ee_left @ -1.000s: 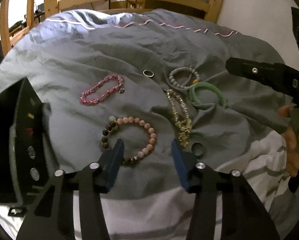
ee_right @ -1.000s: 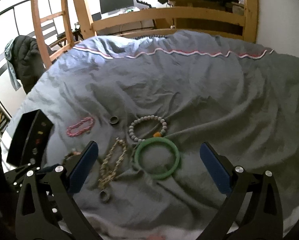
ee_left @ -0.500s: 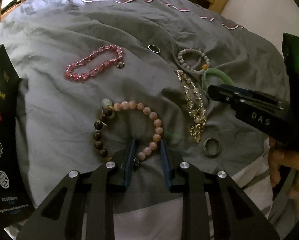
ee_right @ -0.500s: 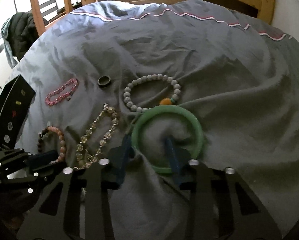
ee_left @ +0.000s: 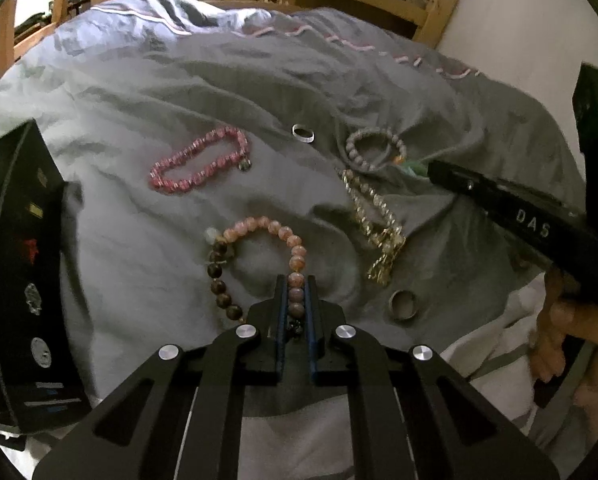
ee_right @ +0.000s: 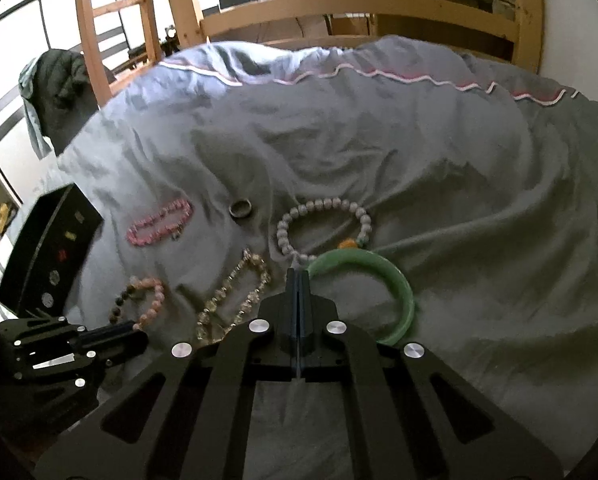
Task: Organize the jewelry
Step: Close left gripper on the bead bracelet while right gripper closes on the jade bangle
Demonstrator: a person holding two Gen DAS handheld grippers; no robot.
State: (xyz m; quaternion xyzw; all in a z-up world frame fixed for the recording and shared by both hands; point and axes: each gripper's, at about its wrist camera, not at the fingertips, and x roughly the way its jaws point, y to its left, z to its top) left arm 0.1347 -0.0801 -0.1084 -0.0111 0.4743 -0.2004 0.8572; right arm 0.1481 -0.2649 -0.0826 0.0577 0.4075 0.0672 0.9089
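Note:
Jewelry lies on a grey duvet [ee_left: 147, 248]. My left gripper [ee_left: 295, 286] is shut on the pink and brown bead bracelet [ee_left: 259, 226], gripping its pink beads. My right gripper [ee_right: 298, 276] is shut on the green bangle [ee_right: 399, 284], gripping its left rim. Also on the duvet are a pink crystal bracelet [ee_left: 199, 160], a grey bead bracelet [ee_right: 323, 224] with an orange bead, a gold chain bracelet [ee_left: 373, 216], a silver ring [ee_left: 303, 133] and a dark ring [ee_left: 402, 305].
A black box [ee_left: 27, 280] with small icons stands at the left edge of the bed. A wooden bed frame [ee_right: 339, 4] runs along the far side. A white wall [ee_left: 519, 20] is at the right. A white sheet [ee_left: 499, 344] shows near me.
Both grippers went from wide open to shut: the left closed on the pink and brown bead bracelet, the right closed on the green bangle's rim. Both views then tilted up a little.

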